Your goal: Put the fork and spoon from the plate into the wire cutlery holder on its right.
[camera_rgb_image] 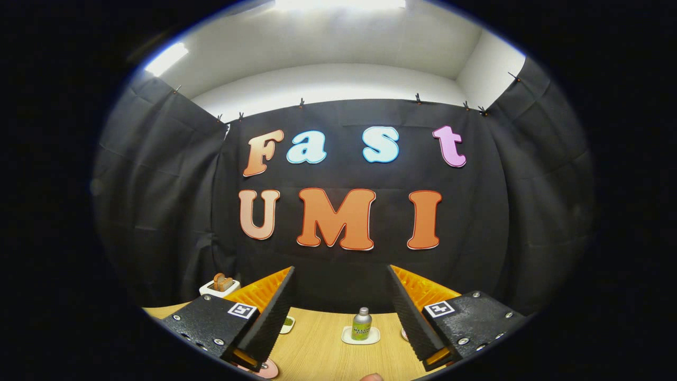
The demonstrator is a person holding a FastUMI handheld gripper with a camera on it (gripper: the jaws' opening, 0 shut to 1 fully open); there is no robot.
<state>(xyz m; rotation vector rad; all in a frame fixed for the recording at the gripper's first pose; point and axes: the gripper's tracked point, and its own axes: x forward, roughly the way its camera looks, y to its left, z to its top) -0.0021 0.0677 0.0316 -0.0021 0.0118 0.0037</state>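
Pale wood grain runs under the tool (338, 317), whose two fingers stand wide apart with nothing between them, held level above the table (317, 352). Landmark is the one small bottle (362, 323), standing upright on its white coaster (361, 337) just ahead of the fingers. Left of the bottle, a small white dish (287, 324) peeks out beside one finger; farther left and back sits one white toaster (219, 286) with bread in it. Plate, fork, spoon and wire holder: I can't spot any from here. My read: nothing is moved yet, both pieces are left to carry.
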